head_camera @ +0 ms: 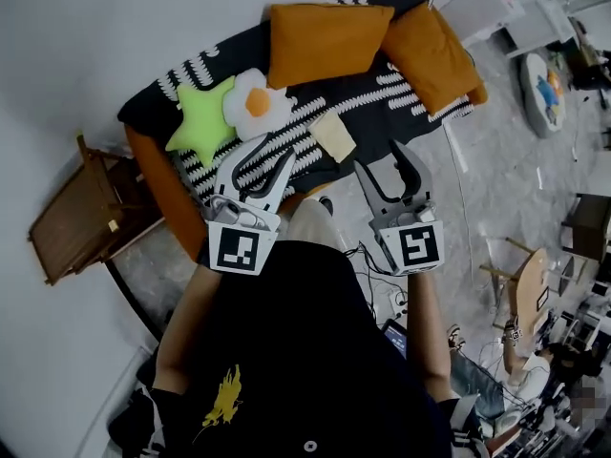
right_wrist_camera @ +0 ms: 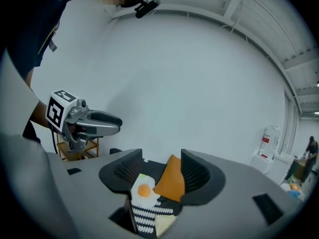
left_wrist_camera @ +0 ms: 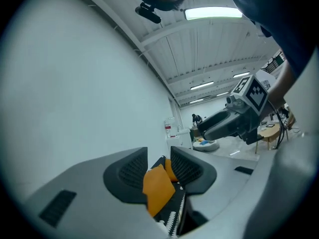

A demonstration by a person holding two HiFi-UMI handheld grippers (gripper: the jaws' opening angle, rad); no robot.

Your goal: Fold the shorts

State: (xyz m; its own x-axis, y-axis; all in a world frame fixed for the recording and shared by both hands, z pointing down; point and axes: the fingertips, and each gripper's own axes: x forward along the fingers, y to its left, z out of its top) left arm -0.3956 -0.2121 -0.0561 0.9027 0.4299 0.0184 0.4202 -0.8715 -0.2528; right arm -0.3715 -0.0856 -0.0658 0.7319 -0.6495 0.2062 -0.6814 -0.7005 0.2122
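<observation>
A pale yellow folded cloth (head_camera: 332,134), seemingly the shorts, lies on the black-and-white throw of the sofa (head_camera: 401,103). I hold both grippers up in front of me, short of the sofa and pointing toward it. My left gripper (head_camera: 272,153) is open with nothing between its jaws; the left gripper view shows its jaws (left_wrist_camera: 159,166) framing only a far orange pillow. My right gripper (head_camera: 387,160) is open and empty too. In the right gripper view, its jaws (right_wrist_camera: 162,171) frame the egg pillow, an orange pillow and a corner of the pale cloth (right_wrist_camera: 164,225) below.
Two orange pillows (head_camera: 325,36) (head_camera: 430,55), a green star pillow (head_camera: 202,120) and an egg pillow (head_camera: 256,103) rest on the sofa. A wooden side table (head_camera: 81,213) stands left of it. A round floor cushion (head_camera: 544,89) and a wooden chair (head_camera: 530,294) are at right.
</observation>
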